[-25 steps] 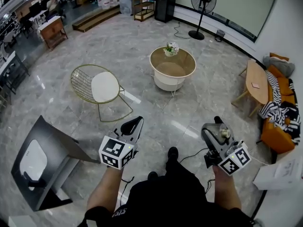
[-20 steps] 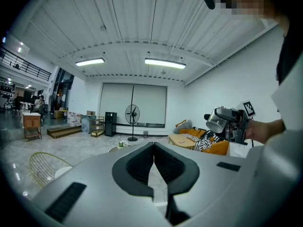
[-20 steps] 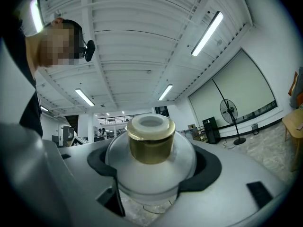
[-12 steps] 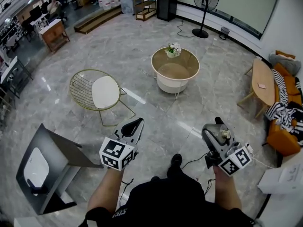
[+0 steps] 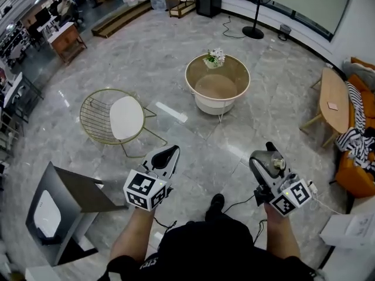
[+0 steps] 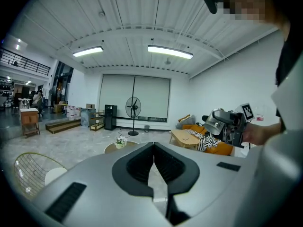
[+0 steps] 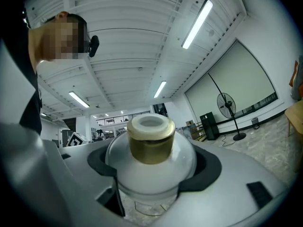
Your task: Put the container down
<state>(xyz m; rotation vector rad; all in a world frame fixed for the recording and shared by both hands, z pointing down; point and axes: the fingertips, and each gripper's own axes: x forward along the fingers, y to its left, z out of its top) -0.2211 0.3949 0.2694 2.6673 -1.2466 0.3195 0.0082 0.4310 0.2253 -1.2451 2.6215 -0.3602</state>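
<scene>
My right gripper (image 5: pixel 270 161) is shut on a clear glass container (image 7: pixel 149 167) with a gold collar and a white lid; in the head view the container (image 5: pixel 274 164) sits between the jaws, held in the air at waist height. In the right gripper view the container fills the space between the jaws, with only ceiling and far room behind it. My left gripper (image 5: pixel 165 155) is shut with nothing in it, its jaws pressed together (image 6: pixel 152 162). Ahead stands a round low table (image 5: pixel 217 82) with a small flower pot (image 5: pixel 214 57) on its far edge.
A gold wire chair (image 5: pixel 114 117) with a white seat stands ahead on the left. A grey slanted stand (image 5: pixel 64 201) is close on my left. A wooden side table (image 5: pixel 334 101) and an orange sofa (image 5: pixel 358 168) are on the right. A cable (image 5: pixel 243 199) lies by my feet.
The view has shifted forward a little across the marble floor toward the round table. Both grippers keep their pose, and the container stays held in the right one.
</scene>
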